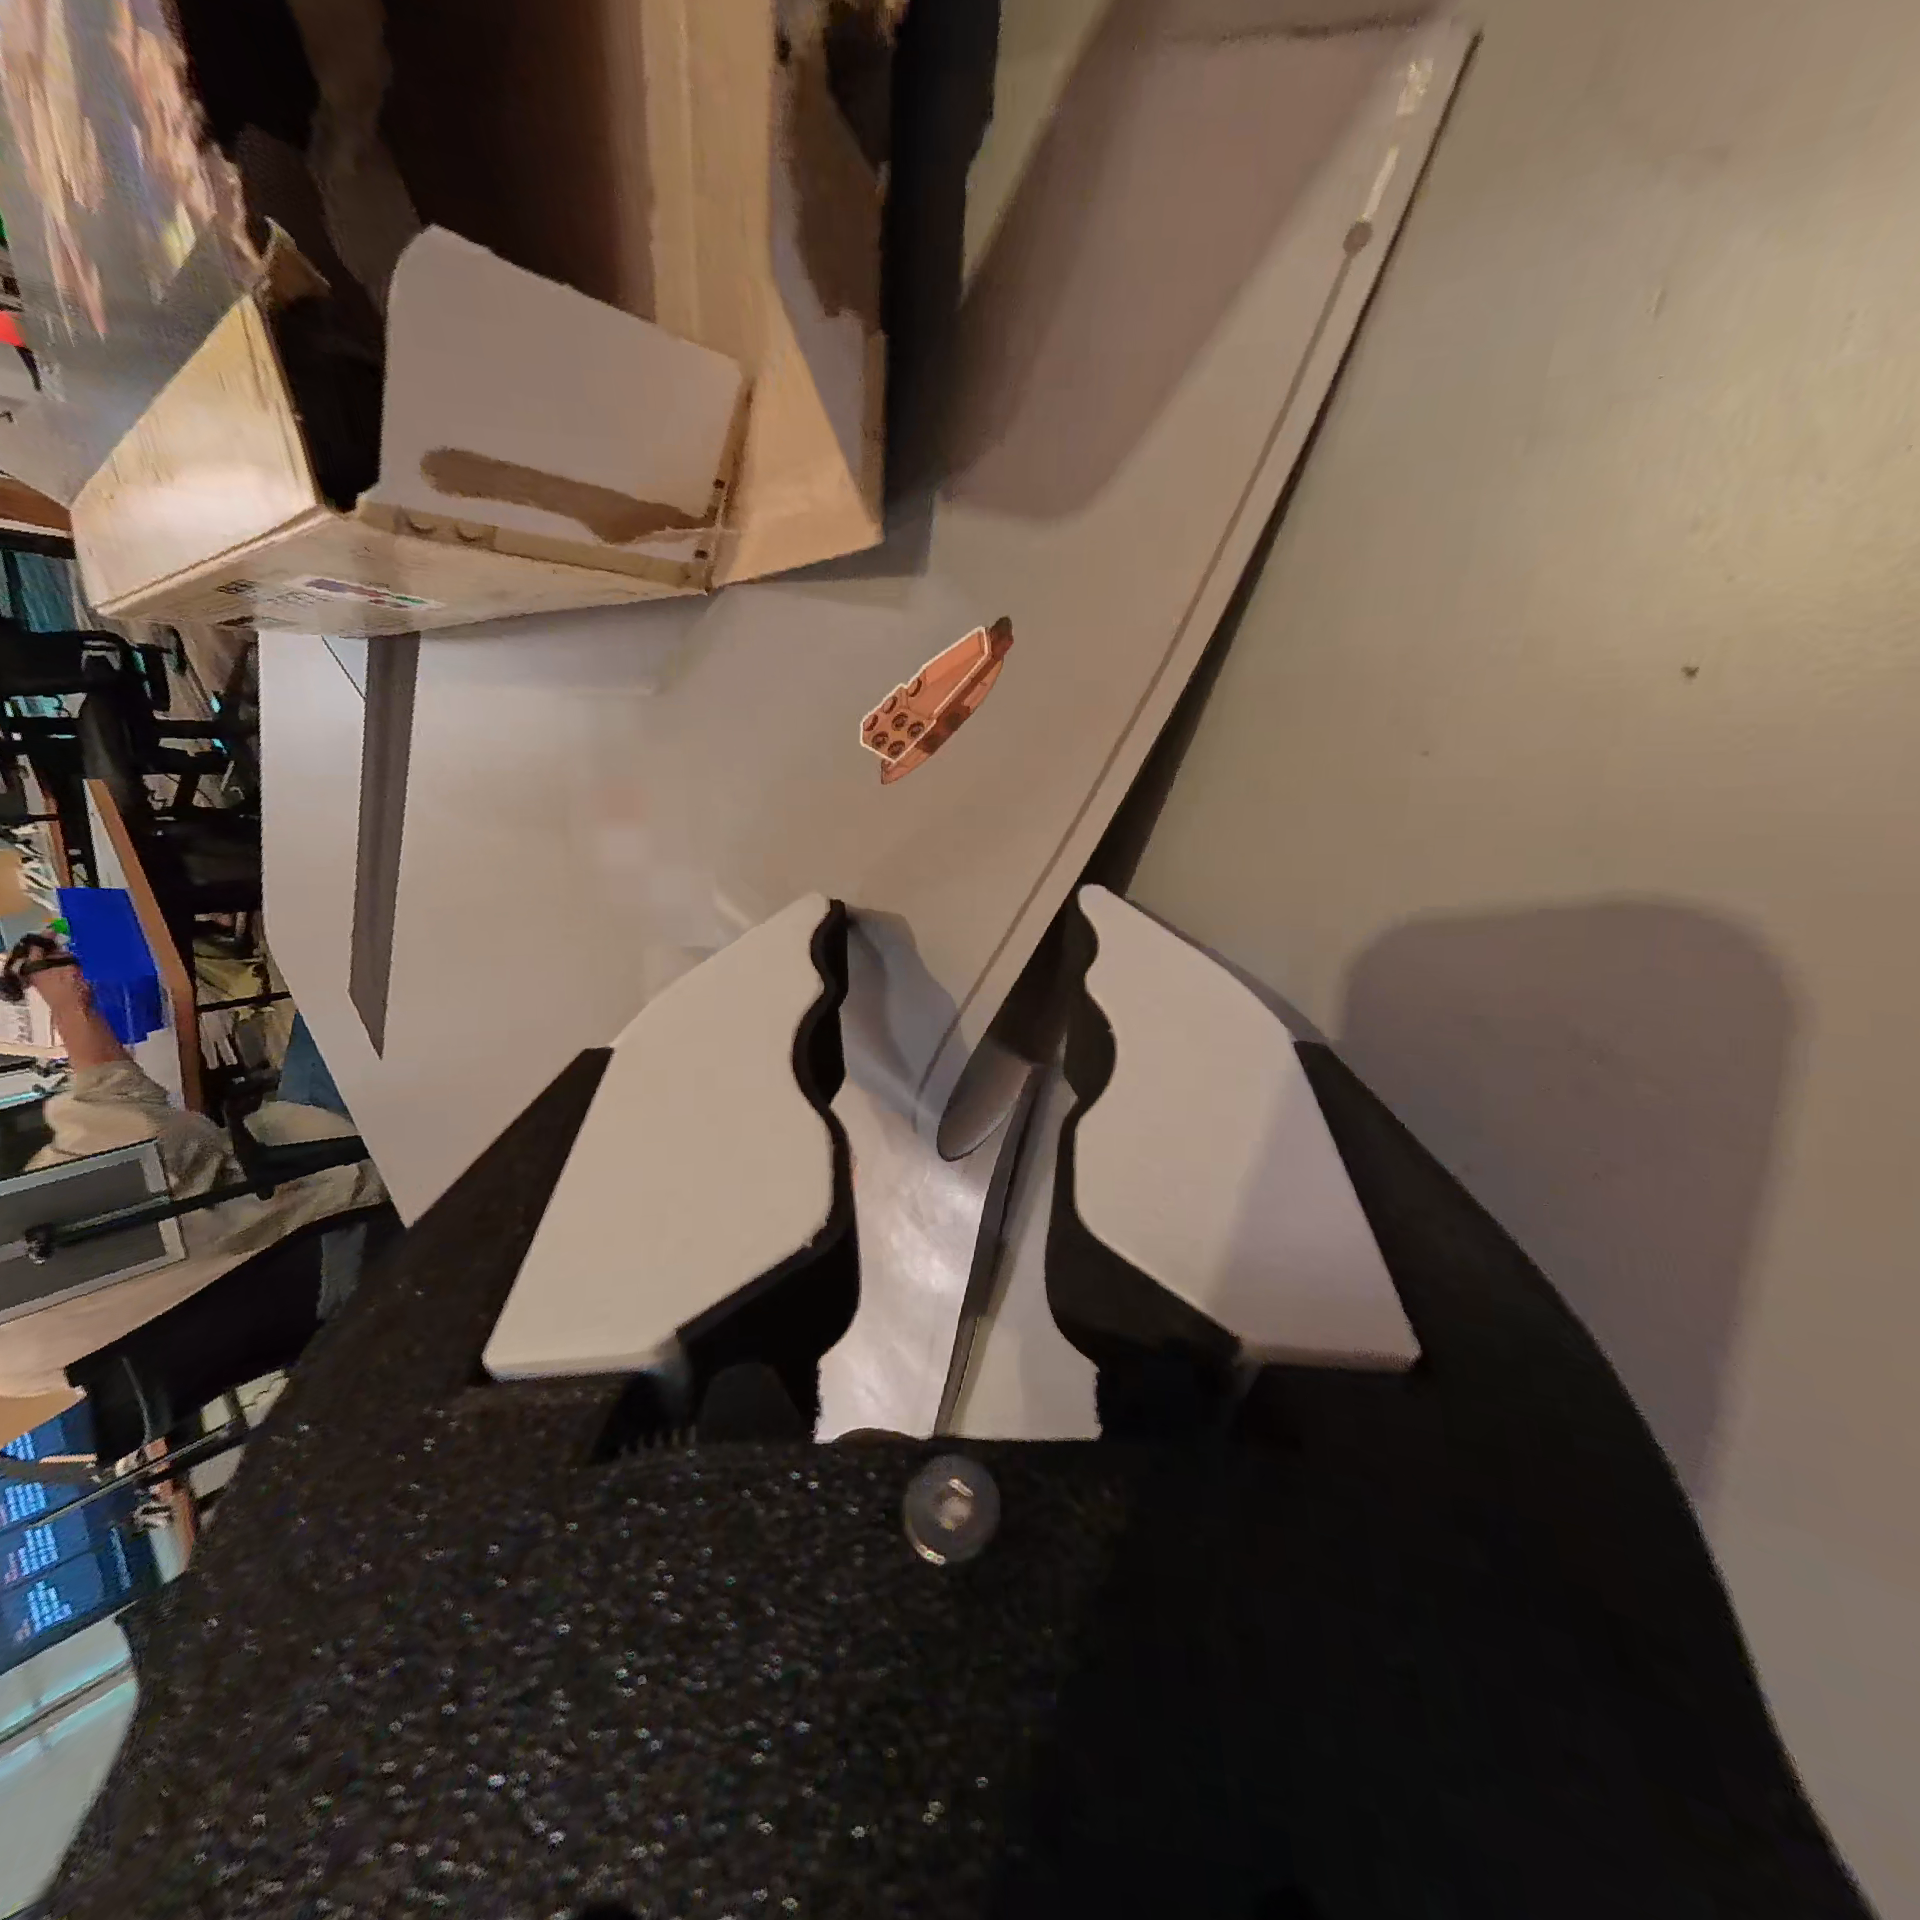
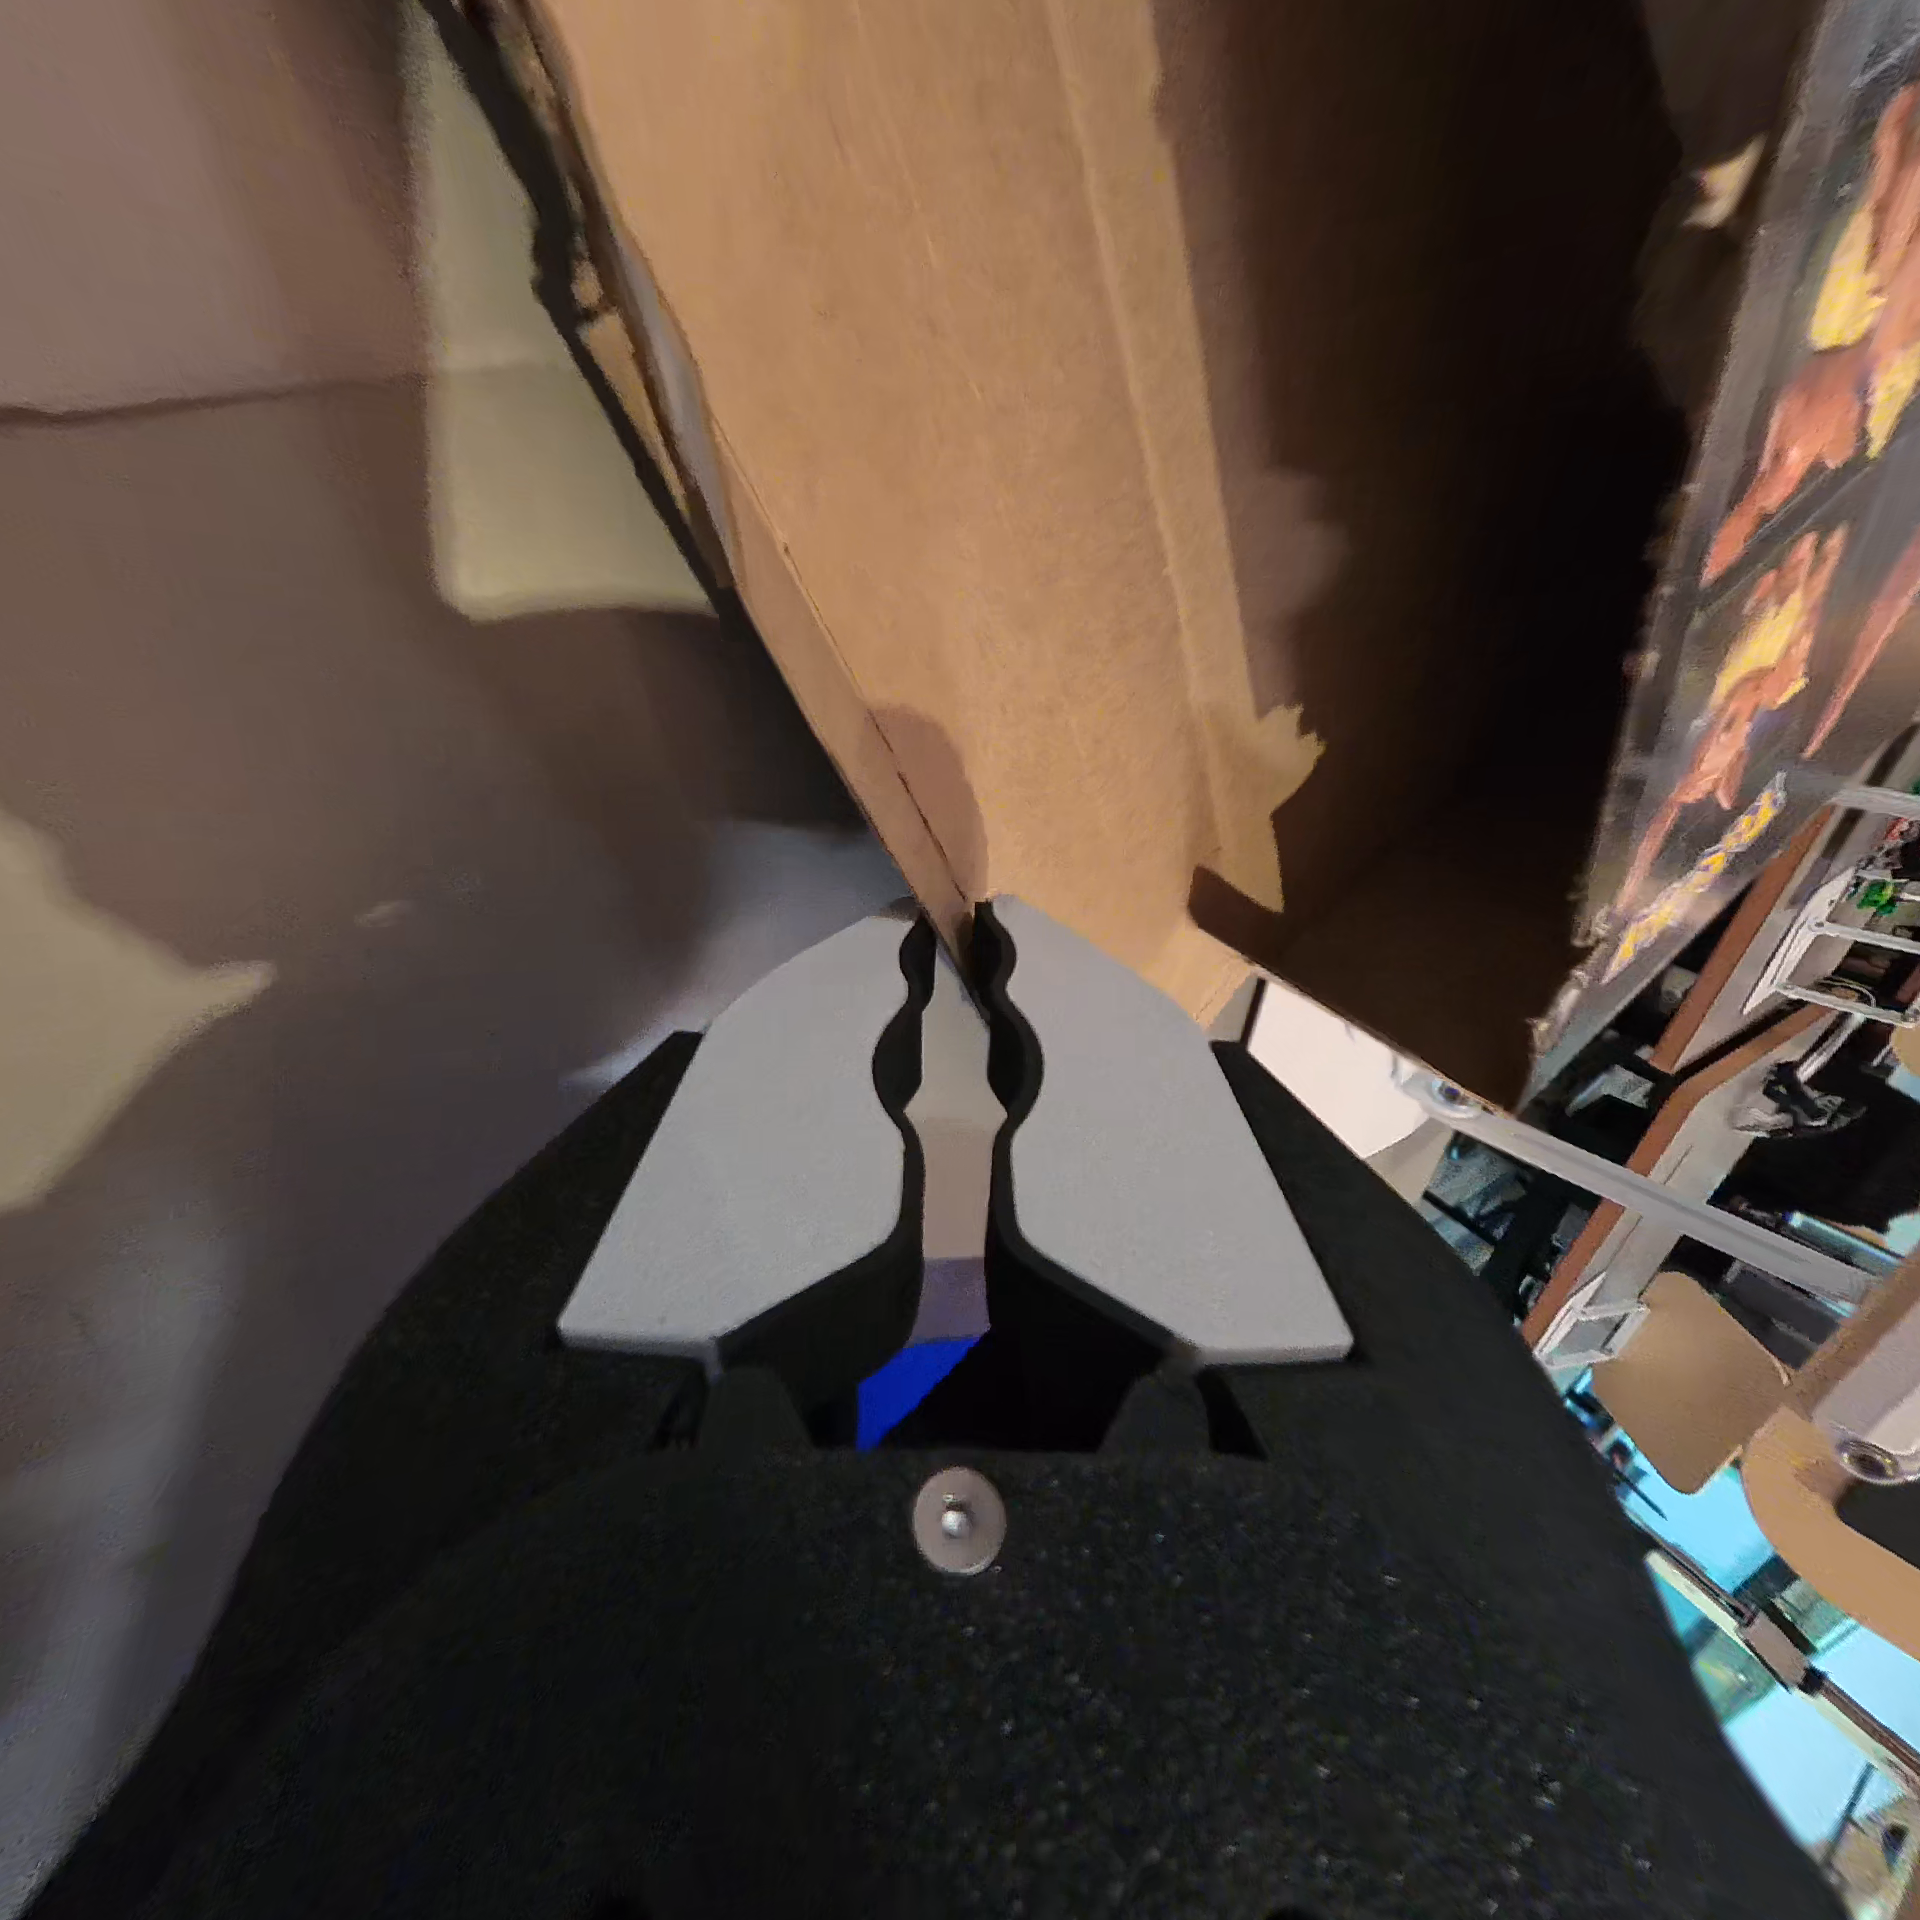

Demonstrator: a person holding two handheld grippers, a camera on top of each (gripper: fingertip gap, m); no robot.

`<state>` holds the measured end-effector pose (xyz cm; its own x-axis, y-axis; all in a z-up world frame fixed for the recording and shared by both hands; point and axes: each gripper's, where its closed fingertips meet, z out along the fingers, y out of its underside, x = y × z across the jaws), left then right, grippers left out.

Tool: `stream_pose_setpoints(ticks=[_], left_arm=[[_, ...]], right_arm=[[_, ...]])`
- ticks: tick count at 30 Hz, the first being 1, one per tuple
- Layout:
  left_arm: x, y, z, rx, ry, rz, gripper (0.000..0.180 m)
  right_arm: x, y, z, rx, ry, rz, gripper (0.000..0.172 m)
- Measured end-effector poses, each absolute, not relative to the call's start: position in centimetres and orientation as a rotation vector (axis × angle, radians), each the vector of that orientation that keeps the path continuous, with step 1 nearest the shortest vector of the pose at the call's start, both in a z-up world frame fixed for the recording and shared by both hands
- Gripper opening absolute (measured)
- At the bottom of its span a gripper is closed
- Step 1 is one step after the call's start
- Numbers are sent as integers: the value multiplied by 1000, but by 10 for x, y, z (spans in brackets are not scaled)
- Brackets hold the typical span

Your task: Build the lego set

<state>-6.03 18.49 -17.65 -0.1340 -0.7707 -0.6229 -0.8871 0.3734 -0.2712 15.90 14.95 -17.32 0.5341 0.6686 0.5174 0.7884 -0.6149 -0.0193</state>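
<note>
In the left wrist view, a thin silver laptop [image 1: 1143,468] with an orange brick sticker [image 1: 935,701] stands tilted off the beige table [image 1: 1558,520]. My left gripper [image 1: 956,914] is open, and the laptop's near corner stands between its jaws. The right finger [image 1: 1101,935] is against the dark underside edge. The left finger [image 1: 821,935] is over the lid. An opened cardboard box [image 1: 561,436] lies beyond the laptop. In the right wrist view, my right gripper [image 2: 951,920] is shut on the edge of a brown cardboard flap [image 2: 935,468] of that box.
The box's outside has a colourful print [image 2: 1787,520]. Past the table edge are a person's arm [image 1: 94,1091], a blue bin [image 1: 109,956], dark frames and screens [image 1: 52,1590]. Wooden and metal fixtures [image 2: 1714,1195] stand to the right of the box. Spacing between my two grippers at the tips: around 20 centimetres.
</note>
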Motion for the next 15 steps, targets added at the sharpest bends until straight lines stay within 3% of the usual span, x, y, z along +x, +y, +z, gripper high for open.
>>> stream_pose_setpoints(ticks=[4,8,15], left_arm=[[-54,183,-177,-1468,1896,172,41],[-47,180,-175,-1527,1824,67,50],[-32,163,-140,-1400,1604,-167,59]], right_arm=[[161,147,-176,-2550,-1225,-699,9],[165,148,-167,-2540,-1187,-723,23],[164,153,-113,-2326,-1096,-950,33]])
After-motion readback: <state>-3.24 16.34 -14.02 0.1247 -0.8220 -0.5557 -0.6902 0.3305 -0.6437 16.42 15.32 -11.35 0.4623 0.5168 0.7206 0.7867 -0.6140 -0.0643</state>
